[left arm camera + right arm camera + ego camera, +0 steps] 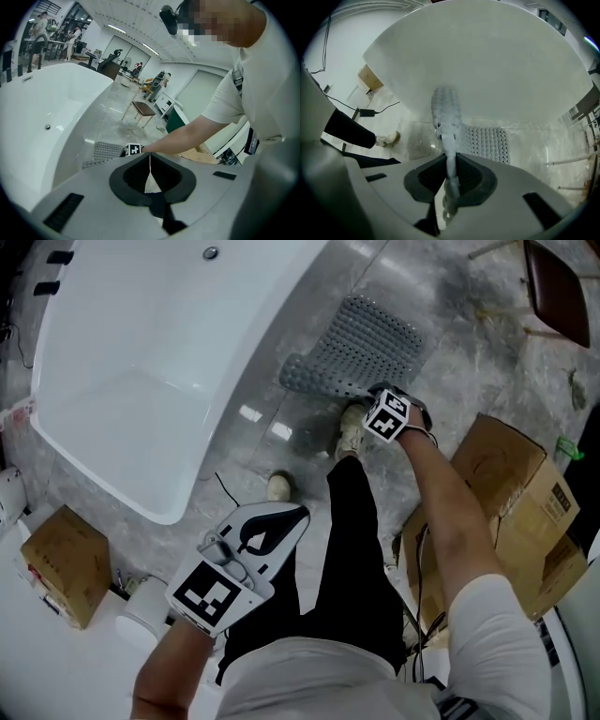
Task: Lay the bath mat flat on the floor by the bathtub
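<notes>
The grey studded bath mat (364, 348) lies on the marble floor beside the white bathtub (159, 352), its near edge curled up. My right gripper (375, 401) is shut on that near edge; in the right gripper view the mat (449, 131) runs as a folded strip from between the closed jaws toward the tub wall (487, 61). My left gripper (286, 519) hangs over the floor near the tub's corner, shut, with nothing between its fingers. In the left gripper view the mat (107, 151) and the right gripper's marker cube (134, 149) show beyond the jaws.
Cardboard boxes (511, 493) stand to the right and another box (58, 563) at the lower left. A black cable (225, 491) trails on the floor. The person's shoes (351, 427) stand by the mat. A chair (558, 282) is at the top right.
</notes>
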`<state>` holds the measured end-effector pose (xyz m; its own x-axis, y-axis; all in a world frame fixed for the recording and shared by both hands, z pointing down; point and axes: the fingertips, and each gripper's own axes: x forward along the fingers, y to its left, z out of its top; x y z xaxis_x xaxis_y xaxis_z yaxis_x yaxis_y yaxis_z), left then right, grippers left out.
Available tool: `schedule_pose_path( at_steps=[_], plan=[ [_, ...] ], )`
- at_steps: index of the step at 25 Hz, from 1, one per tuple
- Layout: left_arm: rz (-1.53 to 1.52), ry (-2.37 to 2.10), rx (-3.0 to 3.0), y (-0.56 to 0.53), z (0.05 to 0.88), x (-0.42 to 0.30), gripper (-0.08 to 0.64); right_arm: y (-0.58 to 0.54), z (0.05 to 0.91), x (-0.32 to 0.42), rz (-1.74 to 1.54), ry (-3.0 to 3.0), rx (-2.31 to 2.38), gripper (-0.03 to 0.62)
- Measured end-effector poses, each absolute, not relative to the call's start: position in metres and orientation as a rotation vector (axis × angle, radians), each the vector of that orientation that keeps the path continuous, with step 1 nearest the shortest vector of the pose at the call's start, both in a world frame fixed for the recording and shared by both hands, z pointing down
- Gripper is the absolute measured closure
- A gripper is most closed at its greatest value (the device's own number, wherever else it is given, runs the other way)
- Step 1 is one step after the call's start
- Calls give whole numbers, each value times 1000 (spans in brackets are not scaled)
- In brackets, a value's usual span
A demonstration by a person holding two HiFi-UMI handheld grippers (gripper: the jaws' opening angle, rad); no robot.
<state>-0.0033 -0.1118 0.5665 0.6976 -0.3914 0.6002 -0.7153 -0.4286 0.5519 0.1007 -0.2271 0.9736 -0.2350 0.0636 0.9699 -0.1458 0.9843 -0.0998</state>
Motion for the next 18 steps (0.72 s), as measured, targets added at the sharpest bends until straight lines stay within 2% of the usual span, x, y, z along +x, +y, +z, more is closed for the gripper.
schedule_pose_path(
  at_steps=[4, 11, 12, 18],
  plan=[
    [484, -839, 2061, -91, 575, -16, 541, -200, 987, 87, 225, -1776, 52, 518],
    [468, -821, 2096, -70, 582, -27, 541, -171, 999, 80, 265, -1748, 82, 446],
    [464, -820, 2103, -67, 582, -29, 541, -169, 998, 79, 268, -1750, 99, 500],
    [446, -797, 2166, -45, 576, -38, 541, -145, 978, 76, 278, -1758, 139, 503]
  ],
)
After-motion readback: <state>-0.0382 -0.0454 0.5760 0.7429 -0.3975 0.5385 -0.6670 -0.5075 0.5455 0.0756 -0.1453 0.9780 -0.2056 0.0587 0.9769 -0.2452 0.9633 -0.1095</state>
